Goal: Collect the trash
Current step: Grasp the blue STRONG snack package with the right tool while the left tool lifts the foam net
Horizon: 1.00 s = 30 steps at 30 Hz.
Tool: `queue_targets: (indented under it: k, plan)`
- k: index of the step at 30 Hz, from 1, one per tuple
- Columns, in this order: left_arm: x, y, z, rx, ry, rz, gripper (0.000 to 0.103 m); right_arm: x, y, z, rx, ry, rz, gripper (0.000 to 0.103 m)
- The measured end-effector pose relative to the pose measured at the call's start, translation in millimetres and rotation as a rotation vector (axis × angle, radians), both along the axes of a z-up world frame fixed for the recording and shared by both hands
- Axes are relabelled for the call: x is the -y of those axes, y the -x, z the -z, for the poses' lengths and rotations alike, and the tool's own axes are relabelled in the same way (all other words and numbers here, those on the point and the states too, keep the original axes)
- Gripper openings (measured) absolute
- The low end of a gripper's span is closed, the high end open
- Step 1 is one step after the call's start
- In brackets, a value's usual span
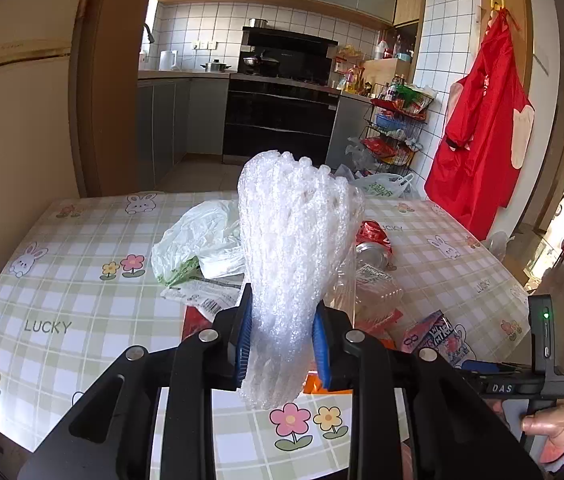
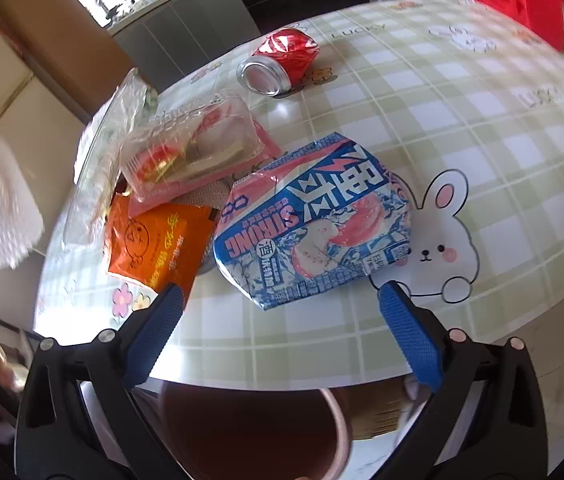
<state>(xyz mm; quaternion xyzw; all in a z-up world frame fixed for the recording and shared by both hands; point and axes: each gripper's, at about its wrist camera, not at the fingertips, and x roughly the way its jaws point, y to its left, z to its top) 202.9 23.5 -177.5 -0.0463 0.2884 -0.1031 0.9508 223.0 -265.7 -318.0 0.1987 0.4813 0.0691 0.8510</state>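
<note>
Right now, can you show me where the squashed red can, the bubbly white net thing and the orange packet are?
squashed red can (image 2: 282,58): right wrist view, on its crumpled red side.
bubbly white net (image 1: 293,240): left wrist view, on its middle, above the tongs.
orange packet (image 2: 162,246): right wrist view, on its printed front.

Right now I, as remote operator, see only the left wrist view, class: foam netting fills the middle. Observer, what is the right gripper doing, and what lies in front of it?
Observer: The right gripper stands open with nothing between its blue pads.
Operator: What lies nearest to it?
Observer: A flattened blue and pink drink carton printed STRONG, flat on the checked tablecloth.
Operator: Anything left of the carton?
Observer: An orange packet, partly under a clear plastic tray.
Operator: Is there a bin?
Observer: A round reddish-brown container with a pink rim sits below the table edge, under that gripper.
Operator: And my foam?
Observer: The white foam netting is clamped by the left gripper.
</note>
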Motion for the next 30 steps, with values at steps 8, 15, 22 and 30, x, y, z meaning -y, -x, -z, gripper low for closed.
queue_targets:
  k: [8, 15, 22, 30]
  plan:
    - [-13, 24, 15, -0.029, 0.061, -0.034, 0.025, 6, -24, 12, -0.006, -0.084, 0.103, 0.082]
    - [-18, 39, 30, -0.082, 0.131, -0.012, 0.026, 12, -31, 10, 0.025, -0.088, 0.160, 0.036]
    - [-9, 57, 44, -0.115, 0.141, 0.045, 0.026, 20, -22, -13, 0.137, -0.085, 0.170, 0.009]
    - [0, 82, 48, -0.154, 0.154, 0.086, 0.026, 15, 2, -49, 0.248, -0.076, 0.122, 0.009]
